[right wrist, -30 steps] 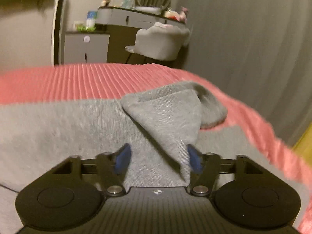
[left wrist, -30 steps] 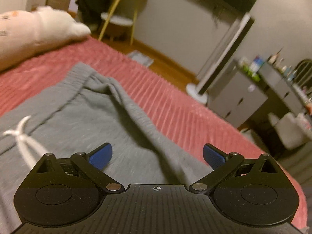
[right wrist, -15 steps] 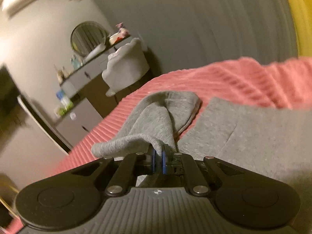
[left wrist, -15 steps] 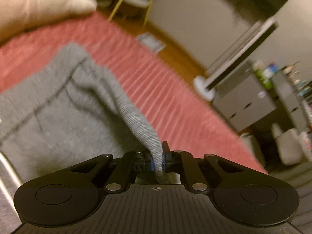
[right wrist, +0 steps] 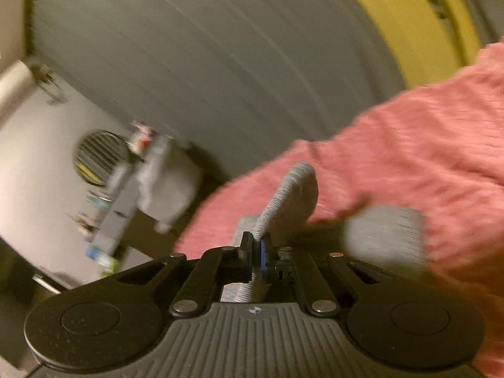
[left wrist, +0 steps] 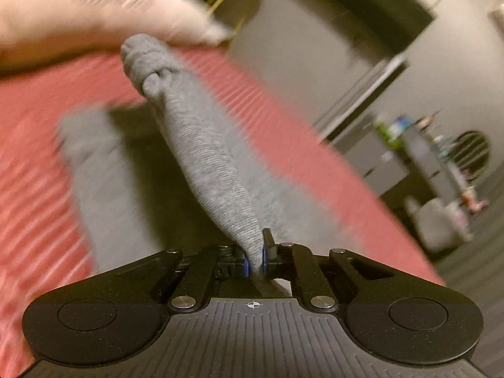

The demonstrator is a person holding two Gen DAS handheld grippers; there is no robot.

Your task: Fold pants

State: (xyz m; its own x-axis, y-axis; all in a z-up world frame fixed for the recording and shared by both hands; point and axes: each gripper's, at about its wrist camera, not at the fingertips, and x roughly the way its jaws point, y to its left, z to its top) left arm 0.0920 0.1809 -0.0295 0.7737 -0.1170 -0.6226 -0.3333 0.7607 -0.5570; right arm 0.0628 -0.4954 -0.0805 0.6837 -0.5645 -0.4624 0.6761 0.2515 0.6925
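Both grippers, left gripper [left wrist: 255, 260] and right gripper [right wrist: 255, 260], pinch grey sweatpants [left wrist: 201, 145] above the red ribbed bedspread [left wrist: 31, 145]; a white pillow [left wrist: 94, 15] lies beyond.

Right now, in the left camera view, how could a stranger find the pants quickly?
Look first at the bed with the ribbed pink-red blanket filling the middle. On it lie the grey knit pants, one bunched part lifted from the blanket and pinched in the shut left gripper. They are the only grey cloth there; the pillow behind is pale and soft-looking.
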